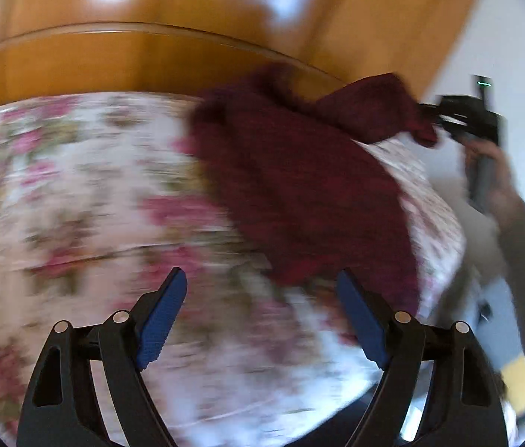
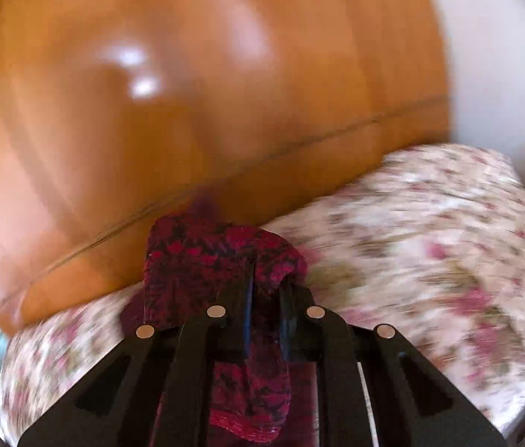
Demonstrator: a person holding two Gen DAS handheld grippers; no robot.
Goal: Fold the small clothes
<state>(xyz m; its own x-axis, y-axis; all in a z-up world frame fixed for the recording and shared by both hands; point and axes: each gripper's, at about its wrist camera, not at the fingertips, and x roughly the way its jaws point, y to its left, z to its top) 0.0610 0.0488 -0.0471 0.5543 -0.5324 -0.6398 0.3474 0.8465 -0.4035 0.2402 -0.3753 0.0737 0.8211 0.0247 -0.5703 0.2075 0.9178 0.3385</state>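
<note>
Over the floral bed (image 1: 76,193), right tool (image 2: 266,290) grips maroon garment (image 1: 299,186); left tool (image 1: 262,283) gapes.

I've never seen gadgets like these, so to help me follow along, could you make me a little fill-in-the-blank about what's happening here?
1. The right gripper is shut on the dark red ____.
2. The left gripper has blue pads and its jaws stand ____.
3. The bedcover has a ____ print.
4. Behind the bed stands a ____ headboard.

Missing words: garment; open; floral; wooden
</note>
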